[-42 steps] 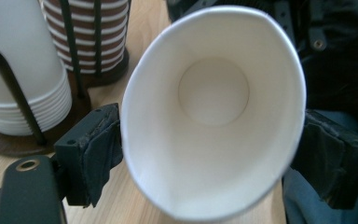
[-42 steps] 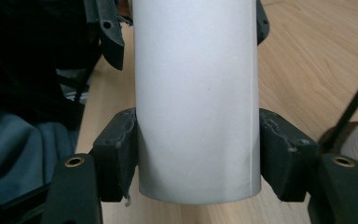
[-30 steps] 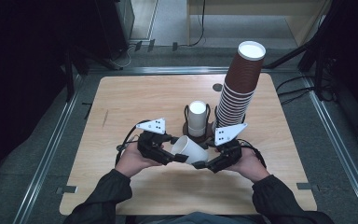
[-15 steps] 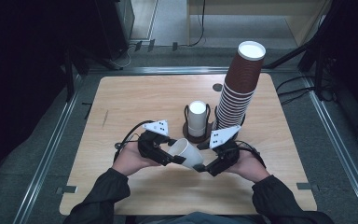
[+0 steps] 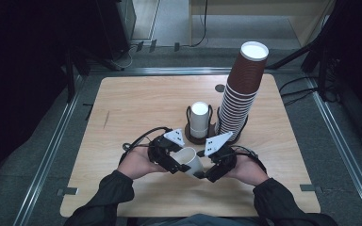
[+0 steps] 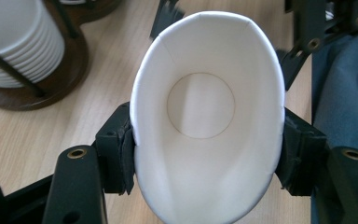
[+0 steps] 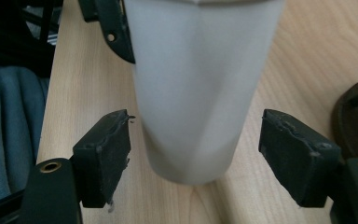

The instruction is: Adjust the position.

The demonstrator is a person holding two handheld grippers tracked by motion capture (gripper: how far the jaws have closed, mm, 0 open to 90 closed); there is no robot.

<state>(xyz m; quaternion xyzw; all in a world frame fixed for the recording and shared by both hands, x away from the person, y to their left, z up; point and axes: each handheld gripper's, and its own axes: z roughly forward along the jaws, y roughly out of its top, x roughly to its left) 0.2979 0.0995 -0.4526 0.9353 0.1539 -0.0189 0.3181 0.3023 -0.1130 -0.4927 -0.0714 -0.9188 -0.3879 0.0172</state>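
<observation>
The left hand (image 5: 139, 162) comes in low over the table (image 5: 136, 103), its left gripper (image 6: 205, 154) clamped on the rim of a white paper cup (image 5: 189, 161), squeezing it oval; the cup lies tilted between both hands. The right gripper (image 7: 196, 163) faces it, jaws just been opening, straddling the cup's base without touching. Behind stand a cup holder (image 5: 199, 136) and a brown cup stack (image 5: 242, 89).

Looks like a lab or test bay: bare wooden counter (image 5: 136, 103) edged by metal rails (image 5: 47, 155), cables (image 5: 306, 84) and dark stands beyond the counter on grey floor.
</observation>
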